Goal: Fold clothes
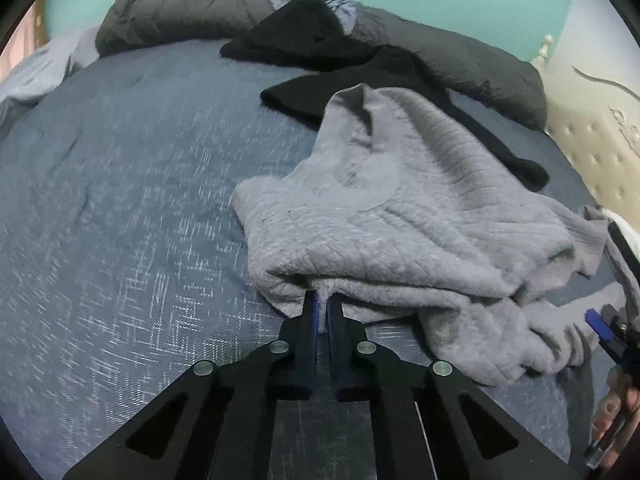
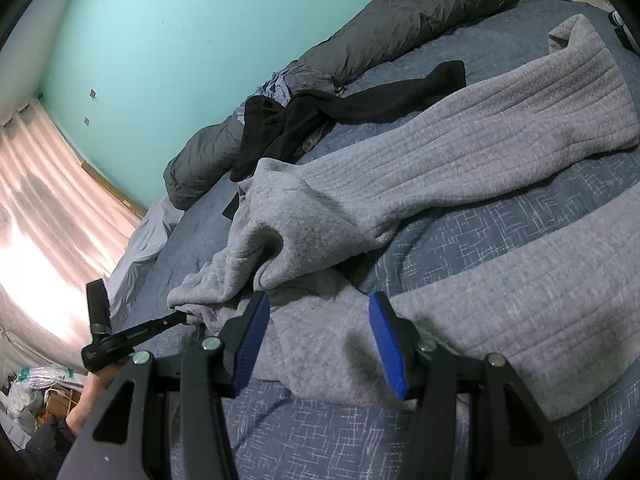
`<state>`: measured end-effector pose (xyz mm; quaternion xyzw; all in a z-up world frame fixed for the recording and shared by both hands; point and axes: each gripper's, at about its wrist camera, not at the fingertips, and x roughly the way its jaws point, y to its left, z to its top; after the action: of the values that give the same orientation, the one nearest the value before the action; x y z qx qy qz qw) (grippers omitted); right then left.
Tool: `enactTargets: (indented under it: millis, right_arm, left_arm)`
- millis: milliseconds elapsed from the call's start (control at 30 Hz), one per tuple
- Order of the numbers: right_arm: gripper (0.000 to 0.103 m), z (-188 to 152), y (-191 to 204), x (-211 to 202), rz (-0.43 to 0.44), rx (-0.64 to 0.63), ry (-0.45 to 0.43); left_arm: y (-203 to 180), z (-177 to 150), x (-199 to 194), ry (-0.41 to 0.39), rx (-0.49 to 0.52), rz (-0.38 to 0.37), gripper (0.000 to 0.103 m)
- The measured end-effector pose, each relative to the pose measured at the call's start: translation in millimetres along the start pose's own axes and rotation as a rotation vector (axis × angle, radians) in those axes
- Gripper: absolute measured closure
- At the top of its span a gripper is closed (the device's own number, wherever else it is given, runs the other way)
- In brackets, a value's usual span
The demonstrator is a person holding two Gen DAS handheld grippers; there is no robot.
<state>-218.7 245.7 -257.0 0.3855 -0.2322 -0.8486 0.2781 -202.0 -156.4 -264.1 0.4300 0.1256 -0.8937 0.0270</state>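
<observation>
My left gripper [image 1: 323,307] is matte black, with two narrow fingers [image 1: 309,320] lined in blue along their inner faces. Four round silver pivot screws sit across its linkage, and triangular cut-outs pierce the wide black arms at the bottom of the frame. My right gripper [image 2: 316,322] is the same build: black fingers carrying ribbed, bright blue pads [image 2: 386,346], silver screws at each joint. At lower left of the right view, a dark sleeve covers my left arm.

Teal wall [image 2: 132,40], sunlit curtain [image 2: 44,216]
</observation>
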Motion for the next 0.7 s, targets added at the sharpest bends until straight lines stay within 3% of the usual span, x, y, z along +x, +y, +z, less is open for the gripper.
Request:
enactTargets:
  millis: [267, 333, 433, 700]
  right_arm:
    - [0.050, 3.0, -2.3, -1.1, 0.018, 0.013, 0.018]
    - [0.042, 2.4, -6.3, 3.6, 0.002, 0.019, 0.049]
    - [0.041, -0.7, -7.8, 14.8, -0.009, 0.009, 0.112]
    - [0.040, -15.4, 29.4, 40.1, 0.019, -0.188, 0.233]
  left_arm:
    - [-19.4, 2.0, -42.6, -0.032, 0.075, -0.012, 0.099]
    - [-20.4, 2.7, -43.3, -0.027, 0.078, -0.009, 0.099]
    - [-19.1, 5.6, -39.1, -0.014, 0.070, -0.003, 0.099]
    - [-21.6, 12.6, -37.1, -0.015, 0.069, 0.010, 0.099]
